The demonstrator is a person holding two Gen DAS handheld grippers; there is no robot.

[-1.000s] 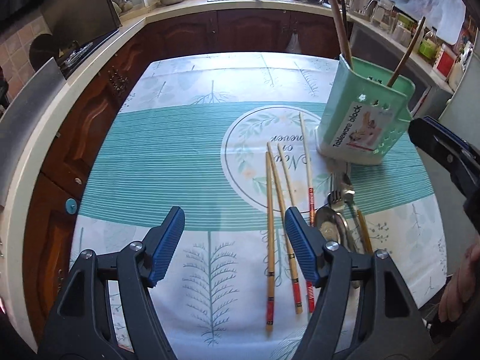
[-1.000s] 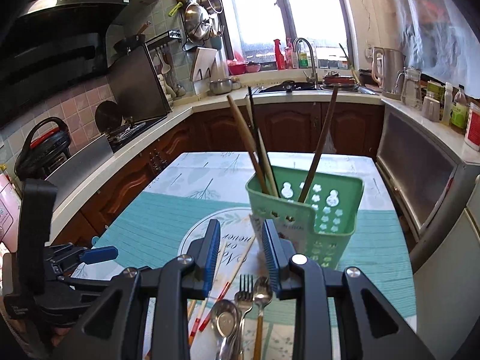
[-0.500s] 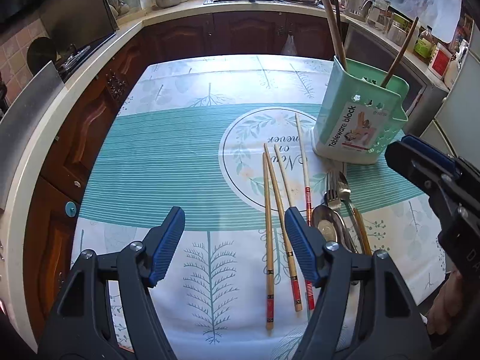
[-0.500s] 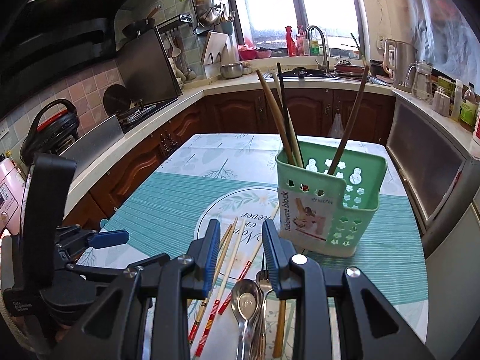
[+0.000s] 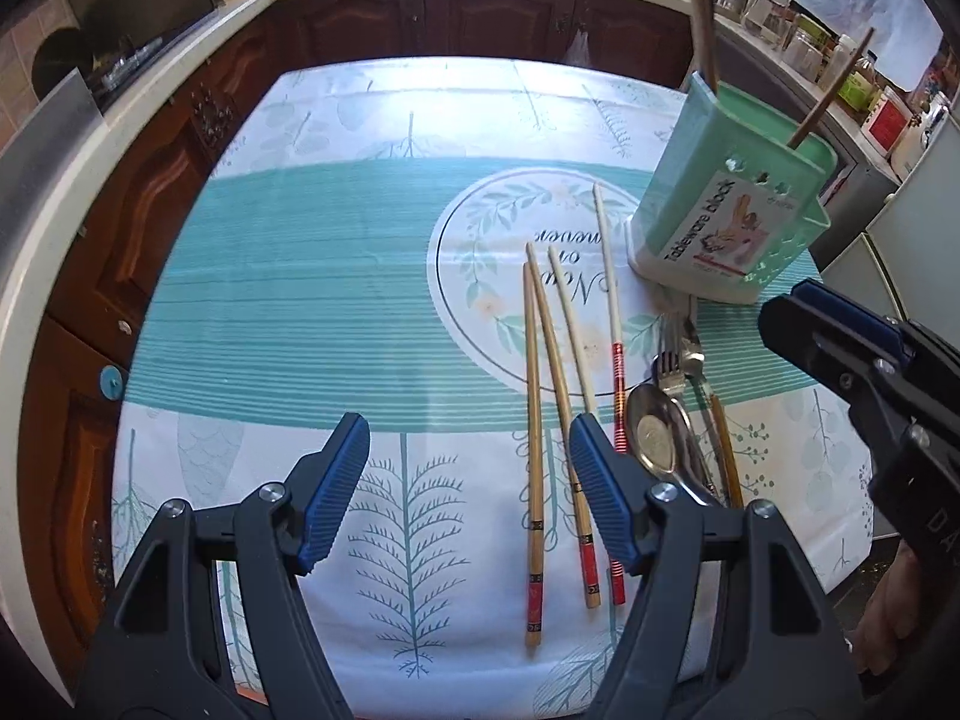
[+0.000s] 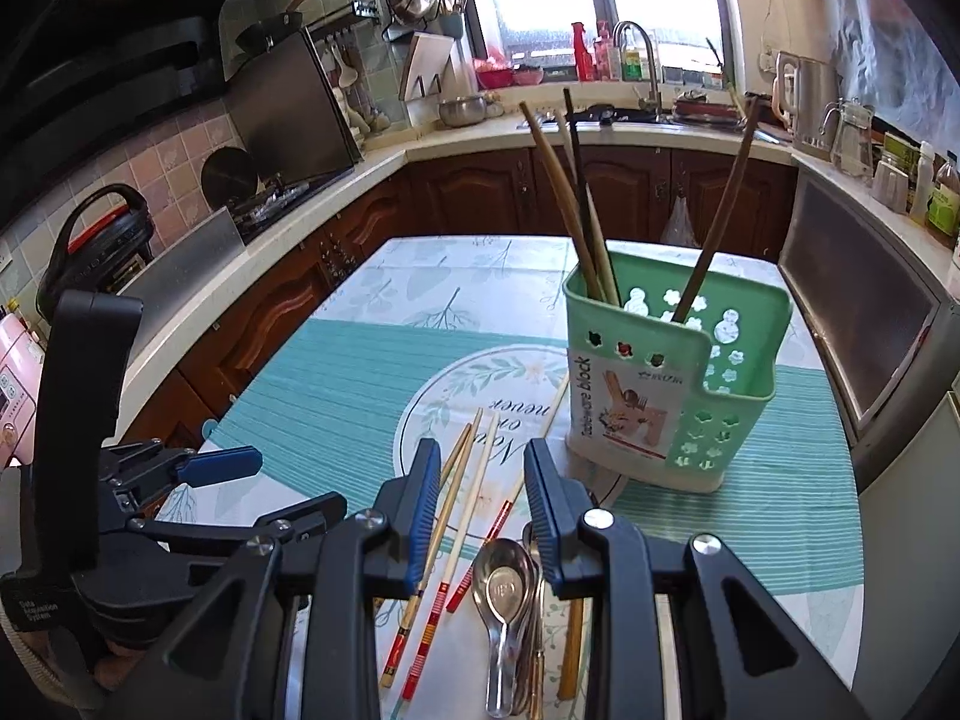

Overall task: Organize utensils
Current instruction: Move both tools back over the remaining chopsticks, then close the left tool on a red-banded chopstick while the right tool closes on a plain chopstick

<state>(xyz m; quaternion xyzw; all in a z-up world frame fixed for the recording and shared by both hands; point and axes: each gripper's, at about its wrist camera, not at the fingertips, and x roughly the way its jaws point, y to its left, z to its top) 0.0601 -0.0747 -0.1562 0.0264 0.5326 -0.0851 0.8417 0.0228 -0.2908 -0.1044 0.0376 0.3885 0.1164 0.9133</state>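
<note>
Several chopsticks (image 5: pixel 543 396) lie side by side on the tablecloth, with a steel spoon (image 5: pixel 660 438) and a fork (image 5: pixel 669 360) just to their right. A green utensil holder (image 5: pixel 729 198) stands upright at the right and holds long wooden utensils. My left gripper (image 5: pixel 465 480) is open and empty, above the cloth left of the chopsticks. My right gripper (image 6: pixel 480 501) is open and empty, above the chopsticks (image 6: pixel 462 498) and spoon (image 6: pixel 504 594), short of the holder (image 6: pixel 672 372). The right gripper also shows in the left wrist view (image 5: pixel 840 336).
The table wears a teal and white tablecloth (image 5: pixel 312 276). Brown cabinets and a white countertop (image 5: pixel 180 90) wrap around the left and far sides. A stove (image 6: pixel 282 192) and a sink tap (image 6: pixel 636 60) are on the counter. A fridge (image 6: pixel 900 330) stands at the right.
Both grippers have moved lower and closer to the table. The right gripper has opened wider and now hangs over the chopsticks and spoon.
</note>
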